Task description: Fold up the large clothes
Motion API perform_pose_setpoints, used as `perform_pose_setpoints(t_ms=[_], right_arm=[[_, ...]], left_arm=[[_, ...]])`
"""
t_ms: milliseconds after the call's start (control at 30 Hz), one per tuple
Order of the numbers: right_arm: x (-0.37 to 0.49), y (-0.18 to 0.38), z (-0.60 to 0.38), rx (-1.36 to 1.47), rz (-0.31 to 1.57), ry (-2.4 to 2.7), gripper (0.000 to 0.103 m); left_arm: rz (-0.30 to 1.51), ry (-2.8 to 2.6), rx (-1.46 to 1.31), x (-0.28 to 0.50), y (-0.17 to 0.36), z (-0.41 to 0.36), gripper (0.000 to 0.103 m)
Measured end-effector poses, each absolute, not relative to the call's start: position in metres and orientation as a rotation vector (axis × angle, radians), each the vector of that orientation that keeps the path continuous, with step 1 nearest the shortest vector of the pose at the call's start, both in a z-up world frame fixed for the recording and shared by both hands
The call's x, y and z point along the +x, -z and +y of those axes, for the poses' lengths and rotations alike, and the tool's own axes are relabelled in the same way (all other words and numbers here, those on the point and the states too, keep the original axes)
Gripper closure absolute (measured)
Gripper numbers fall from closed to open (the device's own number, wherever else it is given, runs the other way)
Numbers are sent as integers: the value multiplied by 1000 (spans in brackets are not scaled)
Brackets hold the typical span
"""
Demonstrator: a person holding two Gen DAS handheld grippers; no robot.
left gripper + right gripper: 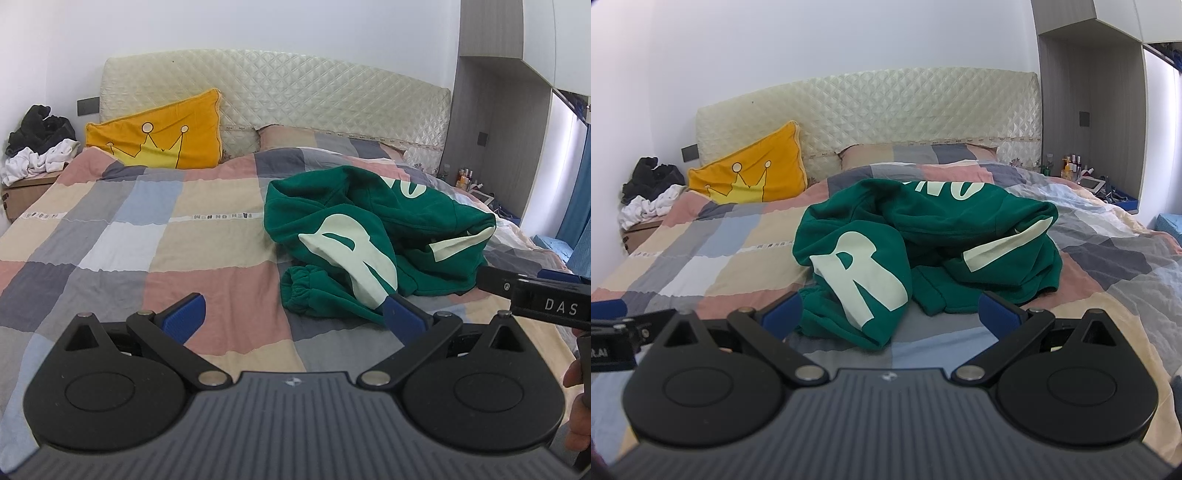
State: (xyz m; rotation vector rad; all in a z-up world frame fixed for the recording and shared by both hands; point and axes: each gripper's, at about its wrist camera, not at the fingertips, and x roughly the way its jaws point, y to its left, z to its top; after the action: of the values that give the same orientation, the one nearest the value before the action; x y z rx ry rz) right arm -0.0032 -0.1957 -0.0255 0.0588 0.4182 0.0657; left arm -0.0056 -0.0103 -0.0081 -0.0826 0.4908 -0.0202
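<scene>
A green hoodie point(373, 229) with large pale letters lies crumpled on the checked bedspread point(155, 236), right of the bed's middle. My left gripper point(293, 317) is open and empty above the bedspread, its right blue finger point(400, 317) close to the hoodie's near cuff. In the right wrist view the hoodie point(923, 243) lies straight ahead. My right gripper point(890, 314) is open and empty, with the hoodie's near fold between the fingers' line. The right gripper's body also shows in the left wrist view point(535, 295).
A yellow crown pillow point(159, 133) leans on the quilted headboard point(295, 96). A nightstand with piled clothes point(37, 147) stands at the far left. Bottles and a tablet point(1082, 173) sit on a shelf at the far right, by a wardrobe point(1100, 110).
</scene>
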Motion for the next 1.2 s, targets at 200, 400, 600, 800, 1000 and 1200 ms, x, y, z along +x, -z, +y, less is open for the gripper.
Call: perform_pose_setpoints(t_ms=[200, 400, 600, 800, 1000, 1200], right_arm=[[1, 25, -201, 82, 427, -82, 0], [4, 26, -205, 87, 430, -88, 0], [16, 25, -220, 121, 431, -74, 0], [44, 18, -243, 150, 440, -9, 0], [68, 23, -257, 212, 467, -35, 0], [92, 21, -265, 255, 461, -92, 0]], left_arm=[[512, 18, -83, 2, 12, -13, 0], [512, 24, -85, 10, 14, -15, 0], [517, 34, -84, 30, 15, -26, 0], [544, 54, -117, 58, 19, -35, 0], [557, 61, -107, 82, 27, -49, 0], [549, 69, -95, 113, 37, -57, 0]])
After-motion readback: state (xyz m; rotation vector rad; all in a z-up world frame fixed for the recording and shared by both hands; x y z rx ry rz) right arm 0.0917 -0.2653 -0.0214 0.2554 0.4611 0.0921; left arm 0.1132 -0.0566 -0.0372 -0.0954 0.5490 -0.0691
